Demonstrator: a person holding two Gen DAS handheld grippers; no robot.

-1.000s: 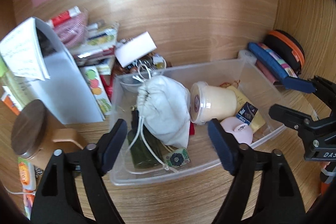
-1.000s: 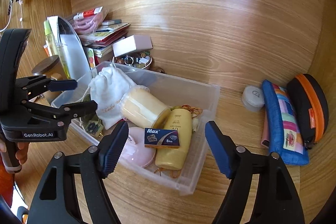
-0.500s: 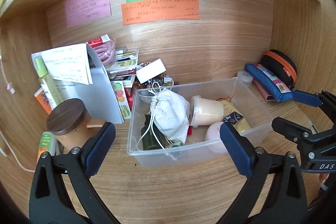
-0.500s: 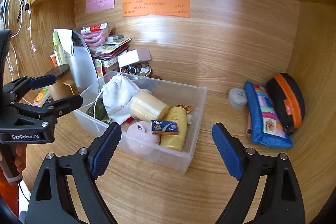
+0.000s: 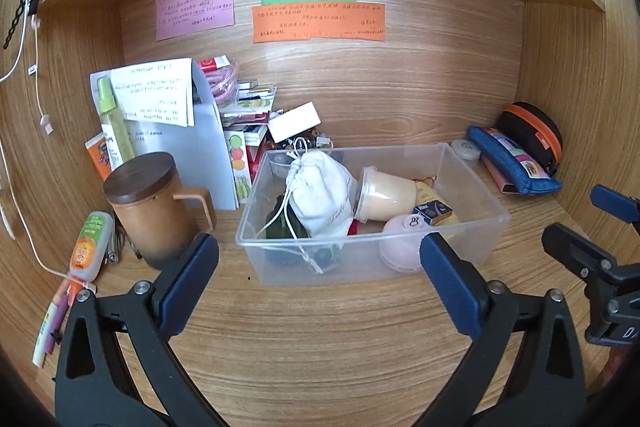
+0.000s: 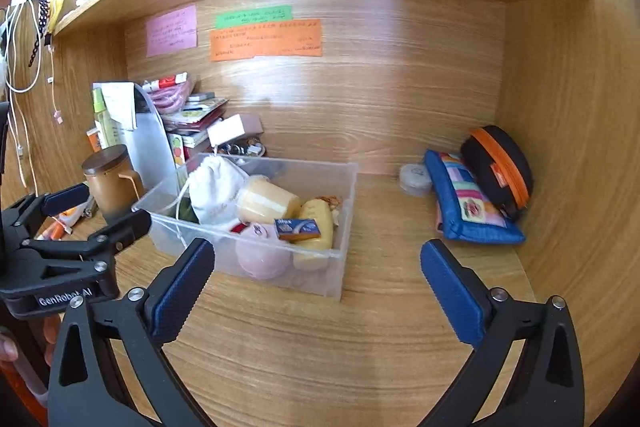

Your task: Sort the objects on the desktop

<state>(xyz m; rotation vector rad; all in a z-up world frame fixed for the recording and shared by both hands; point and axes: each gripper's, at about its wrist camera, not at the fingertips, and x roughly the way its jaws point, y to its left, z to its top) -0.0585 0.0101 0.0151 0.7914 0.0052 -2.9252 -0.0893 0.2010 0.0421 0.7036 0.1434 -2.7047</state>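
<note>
A clear plastic bin (image 5: 472, 227) (image 6: 340, 267) stands on the wooden desk inside the alcove. In it lie a white drawstring pouch (image 5: 324, 191) (image 6: 216, 191), a cream jar (image 5: 386, 193) on its side, a pink round case (image 6: 262, 259), a yellow bottle (image 6: 316, 227) and a small blue box (image 6: 298, 229). My left gripper (image 5: 318, 251) is open wide in front of the bin's near wall, apart from it. My right gripper (image 6: 316, 255) hangs before the bin's right corner, its jaws opening with nothing between them.
A brown mug with a wooden lid (image 5: 152, 211) and a leaning stack of papers and books (image 5: 168, 131) stand left of the bin. A blue pouch (image 6: 464, 203), a black-and-orange case (image 6: 500, 167) and a small round tin (image 6: 414, 179) sit at the right wall.
Both grippers have drawn back from the bin and their jaws have spread wider. The bin and its contents have stayed in place.
</note>
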